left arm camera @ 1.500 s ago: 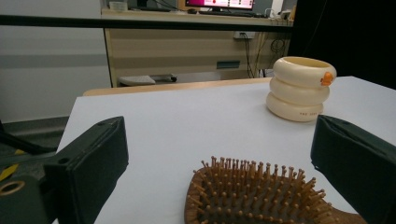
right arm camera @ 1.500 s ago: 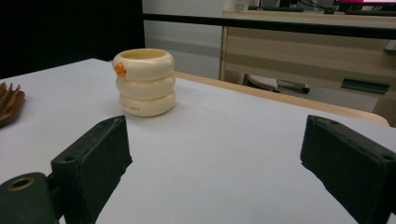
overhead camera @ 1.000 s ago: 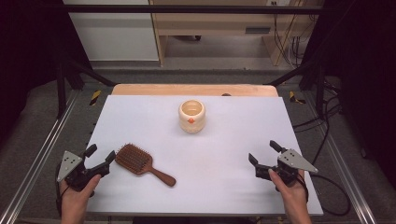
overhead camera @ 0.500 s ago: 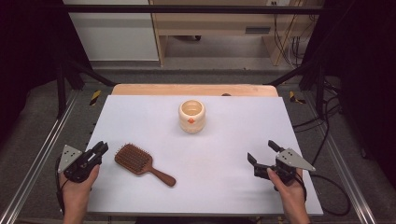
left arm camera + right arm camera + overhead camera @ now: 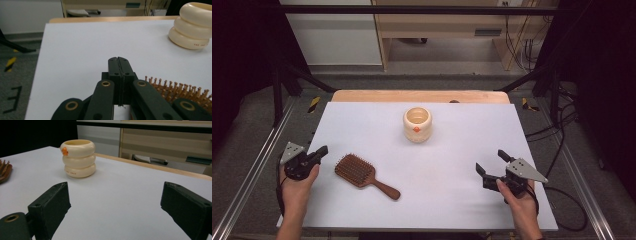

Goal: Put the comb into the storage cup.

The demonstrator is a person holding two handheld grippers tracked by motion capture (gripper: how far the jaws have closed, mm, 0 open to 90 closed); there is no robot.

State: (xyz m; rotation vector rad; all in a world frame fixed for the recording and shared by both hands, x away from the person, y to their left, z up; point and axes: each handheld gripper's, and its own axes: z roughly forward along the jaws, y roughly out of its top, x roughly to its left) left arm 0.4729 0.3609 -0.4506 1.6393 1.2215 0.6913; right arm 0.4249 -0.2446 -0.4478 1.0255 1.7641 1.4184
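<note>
High view: a white tabletop (image 5: pixel 362 120) carries a wooden paddle hairbrush (image 5: pixel 364 175) at about eight o'clock from its centre, bristles up, handle pointing toward four o'clock. A cream ridged cup (image 5: pixel 417 124) stands upright at twelve o'clock, well apart from the brush. The left gripper (image 5: pixel 319 152) sits just beside the brush head, at its nine o'clock, not touching. The right gripper (image 5: pixel 493 164) rests at four o'clock, holding nothing.

Left gripper view: the two black fingers (image 5: pixel 115 72) are pressed together, closed on nothing. The brush bristles (image 5: pixel 175 87) lie at three to four o'clock of them; the cup stands at one o'clock.

Right gripper view: the fingers (image 5: pixel 53 202) stand wide apart over bare tabletop, with the cup at eleven o'clock and the brush edge at nine.

The step appears to be reaching for the brush. To do it well, the left fingers likely need to spread first, then turn toward the slim handle rather than the bristled head.
</note>
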